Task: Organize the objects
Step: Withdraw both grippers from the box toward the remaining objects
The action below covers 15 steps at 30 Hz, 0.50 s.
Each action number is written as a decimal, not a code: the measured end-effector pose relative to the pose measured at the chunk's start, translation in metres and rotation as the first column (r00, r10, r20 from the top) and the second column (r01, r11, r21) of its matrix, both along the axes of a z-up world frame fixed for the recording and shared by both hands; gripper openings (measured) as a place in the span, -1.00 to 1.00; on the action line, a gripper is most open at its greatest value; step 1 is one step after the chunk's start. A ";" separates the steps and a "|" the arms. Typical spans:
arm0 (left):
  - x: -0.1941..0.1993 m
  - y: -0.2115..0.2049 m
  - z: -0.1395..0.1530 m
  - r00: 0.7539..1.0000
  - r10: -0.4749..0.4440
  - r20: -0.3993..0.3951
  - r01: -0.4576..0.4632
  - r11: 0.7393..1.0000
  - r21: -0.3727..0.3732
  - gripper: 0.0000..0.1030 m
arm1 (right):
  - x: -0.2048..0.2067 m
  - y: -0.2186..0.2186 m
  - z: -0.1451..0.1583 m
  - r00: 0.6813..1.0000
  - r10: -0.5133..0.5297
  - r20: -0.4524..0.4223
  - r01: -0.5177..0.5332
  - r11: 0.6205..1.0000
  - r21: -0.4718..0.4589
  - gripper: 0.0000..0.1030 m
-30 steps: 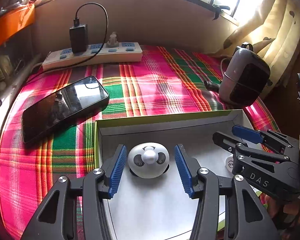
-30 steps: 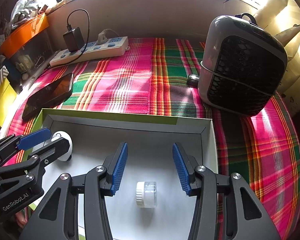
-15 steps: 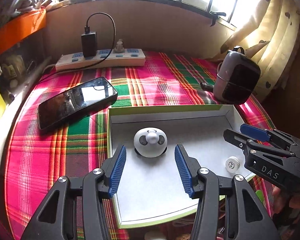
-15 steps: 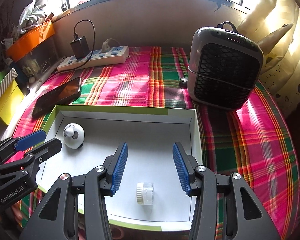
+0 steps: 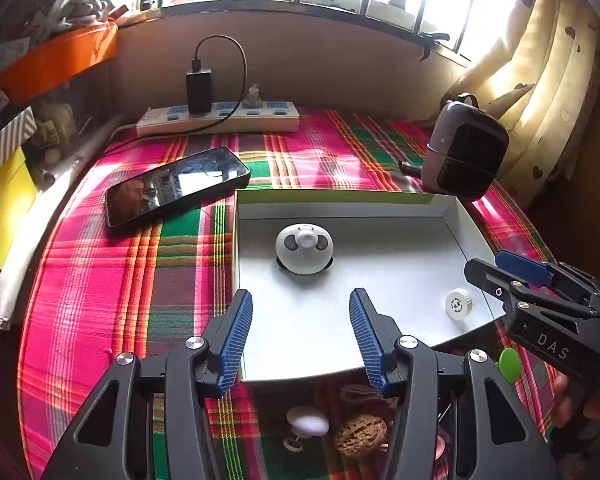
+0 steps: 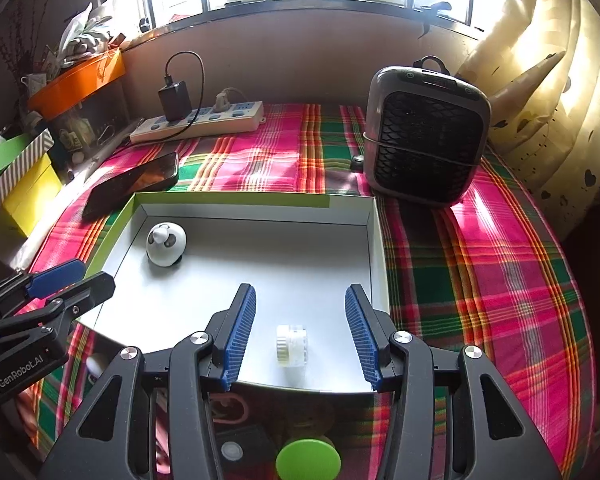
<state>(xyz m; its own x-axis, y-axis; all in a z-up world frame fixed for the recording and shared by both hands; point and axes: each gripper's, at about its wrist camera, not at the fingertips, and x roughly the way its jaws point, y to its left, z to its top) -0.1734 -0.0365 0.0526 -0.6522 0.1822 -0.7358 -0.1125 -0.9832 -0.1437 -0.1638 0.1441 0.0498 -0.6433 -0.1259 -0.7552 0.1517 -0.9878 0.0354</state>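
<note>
A plaid cloth (image 5: pixel 100 280) covers the bench. Ahead of the tool and to its left lies a dark phone (image 5: pixel 176 186), screen up. Farther ahead, by the wall, sits a power strip (image 5: pixel 220 120) with a black charger (image 5: pixel 199 90) plugged in. Ahead to the right stands a small heater (image 6: pixel 426 136), near a pale curtain (image 6: pixel 548 92).

In the left wrist view, the black arms of the left gripper (image 5: pixel 300 336) cover part of the small clutter below the white shallow cardboard box (image 5: pixel 452 216): a brown wrinkled walnut-like lump (image 5: pixel 362 434) and a white rounded knob (image 5: pixel 308 426) (identity unclear). In the right wrist view, the green round disc (image 6: pixel 308 460) is cut off by the lower edge.
</note>
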 end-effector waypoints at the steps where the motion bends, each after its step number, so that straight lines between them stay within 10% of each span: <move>1: 0.003 0.000 0.000 1.000 0.003 -0.002 -0.003 1.000 -0.002 -0.04 | 0.002 0.001 0.000 1.000 0.002 0.001 -0.002 1.000 -0.006 -0.07; 15: 0.032 -0.005 -0.002 1.000 0.022 -0.019 -0.023 1.000 -0.007 -0.04 | 0.034 0.012 -0.001 0.999 -0.006 -0.033 0.005 1.000 -0.014 -0.07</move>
<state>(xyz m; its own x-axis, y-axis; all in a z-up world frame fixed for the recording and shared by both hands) -0.1416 -0.0410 0.0501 -0.6697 0.1620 -0.7247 -0.0929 -0.9865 -0.1347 -0.1295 0.1557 0.0485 -0.6688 -0.1330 -0.7315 0.1476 -0.9880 0.0447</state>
